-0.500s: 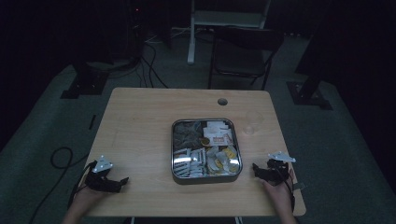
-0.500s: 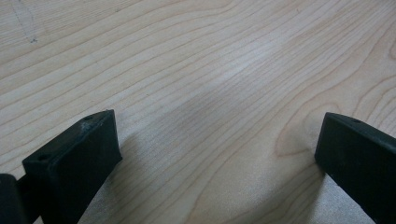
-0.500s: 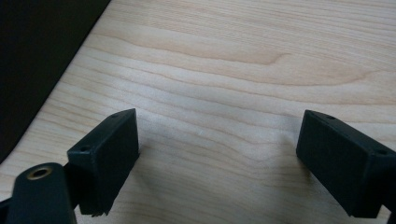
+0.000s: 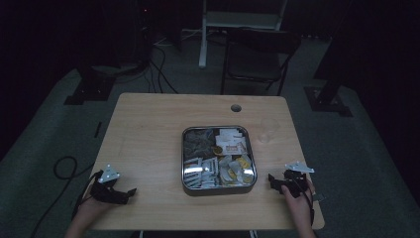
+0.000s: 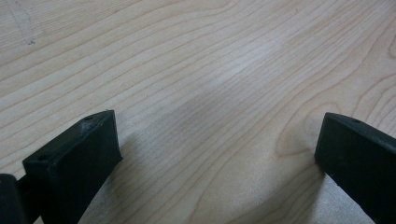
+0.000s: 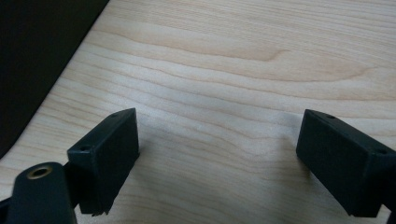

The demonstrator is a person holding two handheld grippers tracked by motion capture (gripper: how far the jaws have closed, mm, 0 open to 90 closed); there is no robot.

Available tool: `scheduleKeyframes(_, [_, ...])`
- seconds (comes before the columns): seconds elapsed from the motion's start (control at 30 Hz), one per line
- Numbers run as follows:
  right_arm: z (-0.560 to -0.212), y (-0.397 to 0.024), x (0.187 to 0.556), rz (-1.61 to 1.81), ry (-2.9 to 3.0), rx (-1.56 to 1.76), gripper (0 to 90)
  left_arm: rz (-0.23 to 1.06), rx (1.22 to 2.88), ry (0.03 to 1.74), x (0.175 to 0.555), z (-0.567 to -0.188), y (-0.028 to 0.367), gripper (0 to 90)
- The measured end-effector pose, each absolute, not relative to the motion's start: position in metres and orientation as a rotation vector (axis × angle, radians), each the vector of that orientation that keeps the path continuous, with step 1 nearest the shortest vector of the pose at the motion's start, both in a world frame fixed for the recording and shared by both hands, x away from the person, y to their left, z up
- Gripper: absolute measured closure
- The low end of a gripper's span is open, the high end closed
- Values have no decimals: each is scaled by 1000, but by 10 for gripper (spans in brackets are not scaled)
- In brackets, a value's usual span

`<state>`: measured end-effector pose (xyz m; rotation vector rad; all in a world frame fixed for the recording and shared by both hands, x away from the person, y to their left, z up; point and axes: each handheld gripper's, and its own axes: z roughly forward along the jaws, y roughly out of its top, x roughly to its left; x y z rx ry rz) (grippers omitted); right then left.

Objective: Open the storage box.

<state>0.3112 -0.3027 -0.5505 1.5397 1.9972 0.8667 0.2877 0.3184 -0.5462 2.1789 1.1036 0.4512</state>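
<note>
Both tools resting on worktop point(image 4: 148, 129), L tool point(image 4: 130, 192) & R tool point(image 4: 272, 180) gaping wide, empty, flanking tin point(image 4: 218, 191).

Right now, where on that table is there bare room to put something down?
Most of the wooden table is bare: the wide stretch left of the metal tray, and the strip behind it up to the round hole. The right side is tighter, with a clear cup. The near corners hold the left gripper and right gripper.

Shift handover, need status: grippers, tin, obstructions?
Left gripper and right gripper open, empty, on table. Tin untouched between them. Clear cup beside it.
</note>
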Motion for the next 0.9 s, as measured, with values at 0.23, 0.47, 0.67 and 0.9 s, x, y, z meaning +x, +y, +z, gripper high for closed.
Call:
scheduleKeyframes(0.23, [-550, -303, 311, 864, 1997, 1541, 124, 448, 2185, 1112, 291, -545, 316, 12])
scheduleKeyframes(0.47, [-550, -303, 312, 866, 1997, 1540, 124, 421, 2209, 1104, 298, -543, 304, 14])
scheduleKeyframes(0.67, [-551, -303, 311, 866, 1997, 1540, 124, 408, 2215, 1071, 301, -540, 293, 14])
scheduleKeyframes(0.9, [-550, -303, 311, 865, 1997, 1540, 124, 392, 2201, 1030, 306, -532, 282, 14])
